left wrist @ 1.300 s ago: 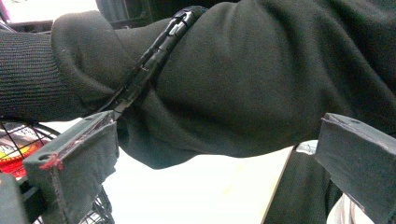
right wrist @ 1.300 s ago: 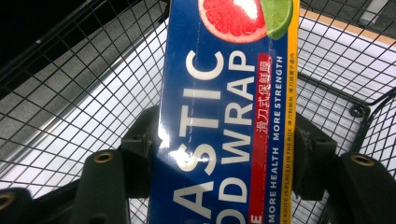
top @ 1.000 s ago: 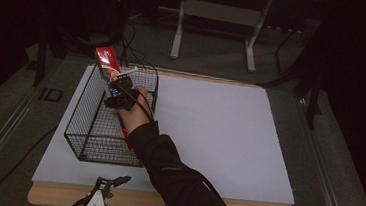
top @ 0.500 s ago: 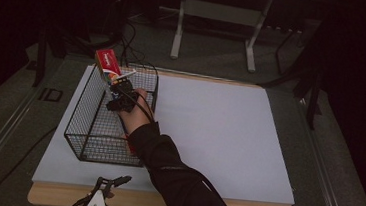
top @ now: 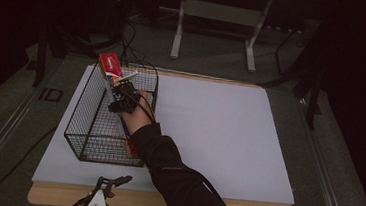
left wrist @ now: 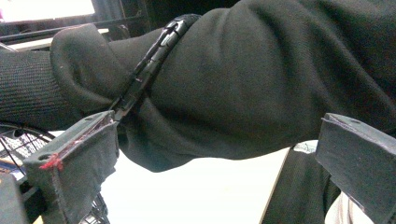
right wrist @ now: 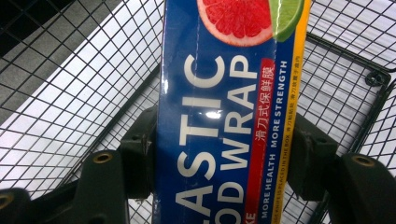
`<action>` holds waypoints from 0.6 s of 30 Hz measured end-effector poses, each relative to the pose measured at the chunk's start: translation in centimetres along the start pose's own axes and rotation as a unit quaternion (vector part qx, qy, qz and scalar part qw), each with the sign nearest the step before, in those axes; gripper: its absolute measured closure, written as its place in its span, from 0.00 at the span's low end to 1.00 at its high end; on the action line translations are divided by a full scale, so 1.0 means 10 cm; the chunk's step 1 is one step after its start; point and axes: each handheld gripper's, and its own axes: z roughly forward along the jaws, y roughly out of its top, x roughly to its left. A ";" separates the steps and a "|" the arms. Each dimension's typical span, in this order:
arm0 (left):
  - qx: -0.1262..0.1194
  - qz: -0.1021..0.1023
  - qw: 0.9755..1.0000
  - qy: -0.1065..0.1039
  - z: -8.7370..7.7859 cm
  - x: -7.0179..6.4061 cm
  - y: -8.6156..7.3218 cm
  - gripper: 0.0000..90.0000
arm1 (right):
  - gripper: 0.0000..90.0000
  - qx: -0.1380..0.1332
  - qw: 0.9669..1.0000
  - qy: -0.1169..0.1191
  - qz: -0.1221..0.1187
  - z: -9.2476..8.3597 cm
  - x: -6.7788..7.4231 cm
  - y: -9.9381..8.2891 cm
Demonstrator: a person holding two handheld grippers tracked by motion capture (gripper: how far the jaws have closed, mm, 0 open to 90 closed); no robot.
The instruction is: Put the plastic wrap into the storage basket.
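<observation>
Blue wrap box [right wrist: 224, 116] clamped in right tongs [right wrist: 224, 154], pointing seemingly up-left over wire basket [top: 88, 125], left tongs [left wrist: 210, 158] wide.

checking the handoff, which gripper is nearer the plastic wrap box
Right. The right gripper is clamped on the plastic wrap box over the wire basket; the left gripper sits back at the table's near edge.

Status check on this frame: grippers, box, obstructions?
Right gripper shut on plastic wrap box, above wire basket. Left gripper open, idle at table edge. Nothing obstructing.
</observation>
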 end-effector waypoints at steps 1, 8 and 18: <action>0.000 0.000 1.000 0.000 0.00 0.00 0.00 0.00 | 0.41 0.005 1.000 0.002 -0.004 0.00 0.00 0.01; 0.001 0.000 1.000 -0.001 0.01 0.00 0.00 0.00 | 0.34 -0.006 1.000 0.015 -0.016 -0.10 -0.03 0.04; 0.004 0.000 1.000 0.000 0.03 0.00 0.00 0.00 | 0.18 -0.045 0.997 0.051 -0.035 -0.50 -0.20 0.03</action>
